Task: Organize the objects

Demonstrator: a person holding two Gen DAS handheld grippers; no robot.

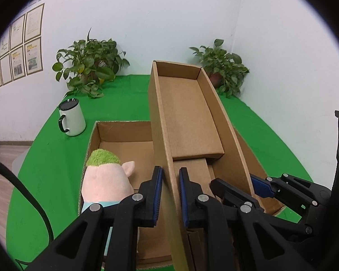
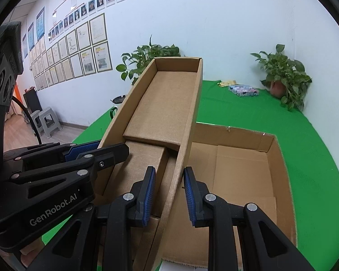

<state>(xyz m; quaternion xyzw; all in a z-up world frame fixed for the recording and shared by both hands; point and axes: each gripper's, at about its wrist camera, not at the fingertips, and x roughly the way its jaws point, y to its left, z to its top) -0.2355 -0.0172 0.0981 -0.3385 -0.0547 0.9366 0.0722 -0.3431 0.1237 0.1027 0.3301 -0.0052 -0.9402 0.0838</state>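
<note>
A narrow brown cardboard tray (image 1: 187,113) is held tilted over a large open cardboard box (image 1: 124,144) on the green table. My left gripper (image 1: 170,176) straddles the tray's left wall, with a small gap at each pad. My right gripper (image 2: 169,176) straddles the tray's (image 2: 165,103) right wall over the large box (image 2: 241,171), also with small gaps. A pink plush toy with green hair (image 1: 106,176) lies in the large box's near left corner. Each gripper shows in the other's view, the right one (image 1: 255,185) and the left one (image 2: 97,151).
A white mug with a dark rim (image 1: 71,117) stands left of the box. Potted plants stand at the back left (image 1: 90,67) and back right (image 1: 223,67). A small patterned packet (image 2: 244,90) lies at the far side of the table (image 2: 305,158).
</note>
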